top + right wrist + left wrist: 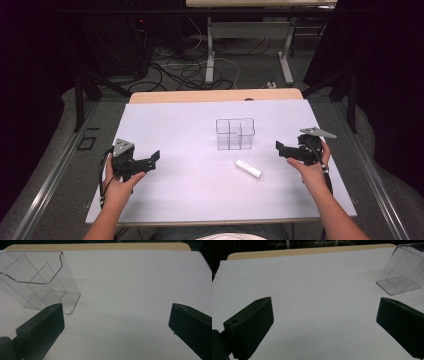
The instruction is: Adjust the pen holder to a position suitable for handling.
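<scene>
High view: left tool (pixel 150 161) spread wide at eight o'clock, right tool (pixel 284 150) gaping at three, clear organiser (pixel 235 133) mid-bench, white bar (pixel 248 169) just at its five o'clock. Left gripper view: organiser (pixel 403 270) at two o'clock. Right gripper view: organiser (pixel 37 280) at ten.

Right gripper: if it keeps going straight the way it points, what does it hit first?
Probably the clear organizer, off to the left of the right gripper; dead centre looks like bare white table cover. Depth is unclear.

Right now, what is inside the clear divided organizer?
The clear organizer holds nothing in its compartments; the white sheet shows through its walls. The small white bar lies outside, in front of it.
</scene>
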A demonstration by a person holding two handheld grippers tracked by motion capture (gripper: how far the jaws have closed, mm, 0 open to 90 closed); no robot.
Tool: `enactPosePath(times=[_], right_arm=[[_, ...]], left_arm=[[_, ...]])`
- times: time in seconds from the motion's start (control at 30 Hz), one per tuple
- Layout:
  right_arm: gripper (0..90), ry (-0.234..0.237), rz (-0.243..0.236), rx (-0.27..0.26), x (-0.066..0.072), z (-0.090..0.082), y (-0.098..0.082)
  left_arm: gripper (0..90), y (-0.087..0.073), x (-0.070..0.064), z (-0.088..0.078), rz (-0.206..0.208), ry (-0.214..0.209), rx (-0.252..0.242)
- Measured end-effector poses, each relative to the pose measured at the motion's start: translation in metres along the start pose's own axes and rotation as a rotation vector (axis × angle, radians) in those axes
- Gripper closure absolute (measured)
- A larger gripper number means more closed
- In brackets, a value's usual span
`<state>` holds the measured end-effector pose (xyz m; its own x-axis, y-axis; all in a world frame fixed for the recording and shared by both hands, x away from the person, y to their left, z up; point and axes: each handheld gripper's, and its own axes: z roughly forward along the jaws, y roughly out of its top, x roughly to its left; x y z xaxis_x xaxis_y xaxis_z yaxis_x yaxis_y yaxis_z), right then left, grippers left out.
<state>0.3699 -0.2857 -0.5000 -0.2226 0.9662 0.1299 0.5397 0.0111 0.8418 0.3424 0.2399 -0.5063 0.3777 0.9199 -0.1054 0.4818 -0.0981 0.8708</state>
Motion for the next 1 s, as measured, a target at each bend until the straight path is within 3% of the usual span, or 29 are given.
enactPosePath(times=[0.2, 0.43, 0.67, 0.93, 1.0], right_arm=[[0.0, 0.019, -0.002, 0.020, 0.008, 0.006, 0.004], [0.3, 0.043, -0.008, 0.038, 0.019, 0.015, 0.021], [4.5, 0.021, -0.029, 0.054, 0.027, 0.023, 0.034], [18.0, 0.007, -0.039, 0.089, 0.033, 0.040, 0.047], [26.1, 0.009, -0.037, 0.097, 0.034, 0.048, 0.051]], left_arm=[[1.1, -0.001, 0.000, 0.000, 0.008, -0.001, 0.014], [1.1, -0.004, 0.000, 0.003, 0.009, 0.012, 0.028], [1.1, -0.004, 0.001, 0.002, 0.005, 0.016, 0.028], [1.2, -0.005, 0.002, 0.002, 0.005, 0.019, 0.039], [1.2, -0.006, 0.003, 0.002, 0.002, 0.020, 0.037]])
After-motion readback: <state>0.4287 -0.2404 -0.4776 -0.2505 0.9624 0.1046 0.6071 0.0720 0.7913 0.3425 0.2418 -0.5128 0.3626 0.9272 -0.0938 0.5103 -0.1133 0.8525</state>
